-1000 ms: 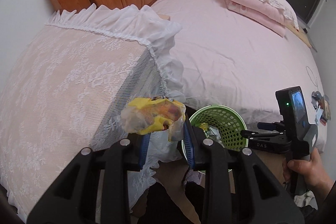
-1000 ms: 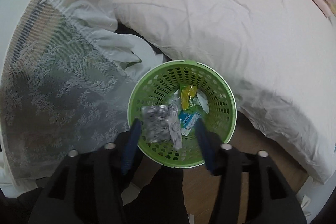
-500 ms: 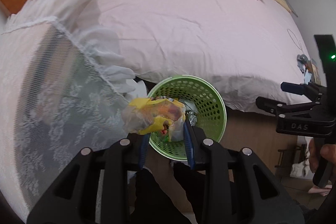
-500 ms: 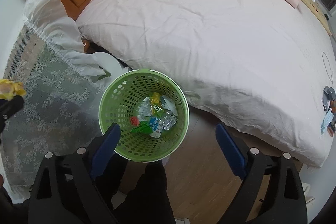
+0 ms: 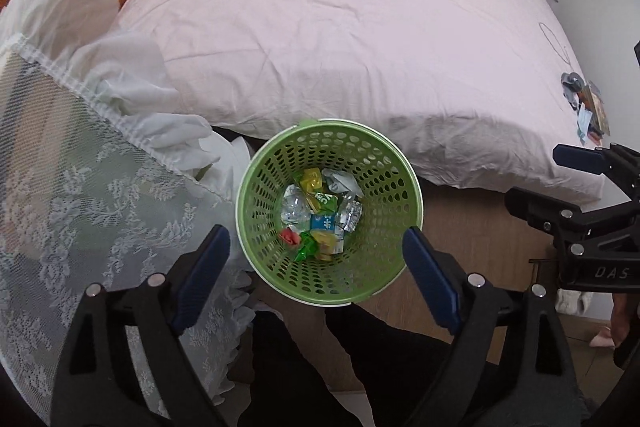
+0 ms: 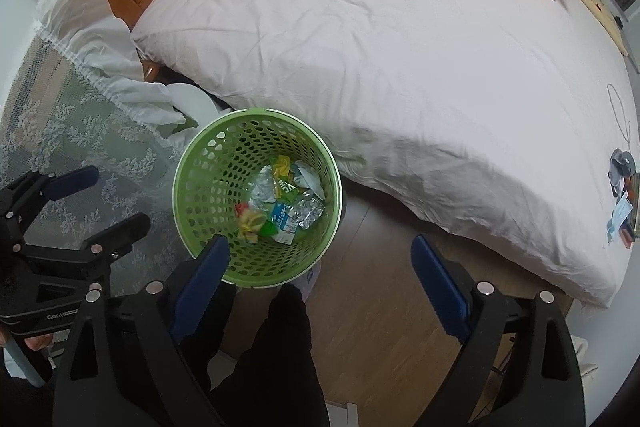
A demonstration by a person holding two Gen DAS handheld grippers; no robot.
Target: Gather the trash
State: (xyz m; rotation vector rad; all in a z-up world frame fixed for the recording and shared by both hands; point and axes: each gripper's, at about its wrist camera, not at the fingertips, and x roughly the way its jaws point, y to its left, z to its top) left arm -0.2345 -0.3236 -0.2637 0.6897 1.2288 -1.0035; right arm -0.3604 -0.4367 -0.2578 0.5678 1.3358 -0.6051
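Observation:
A green perforated trash basket (image 5: 372, 163) stands on the wood floor beside the bed, with several crumpled wrappers (image 5: 320, 215) at its bottom. My left gripper (image 5: 316, 255) is open and empty, jaws spread wide right above the basket. The yellow wrapper (image 6: 250, 223) lies inside the basket (image 6: 208, 179). My right gripper (image 6: 320, 267) is open and empty, over the floor just right of the basket. The left gripper also shows at the left edge of the right wrist view (image 6: 100, 199).
A pink bed (image 5: 360, 27) fills the back. A lace-covered nightstand (image 5: 80, 207) stands to the left. Small clutter (image 5: 588, 107) lies on the bed's right edge. The person's dark legs (image 5: 300, 367) are below. The right gripper (image 5: 576, 187) sits at the right.
My left gripper has opened over the basket and the yellow wrapper has dropped in. The right gripper has drawn back to the right, staying open.

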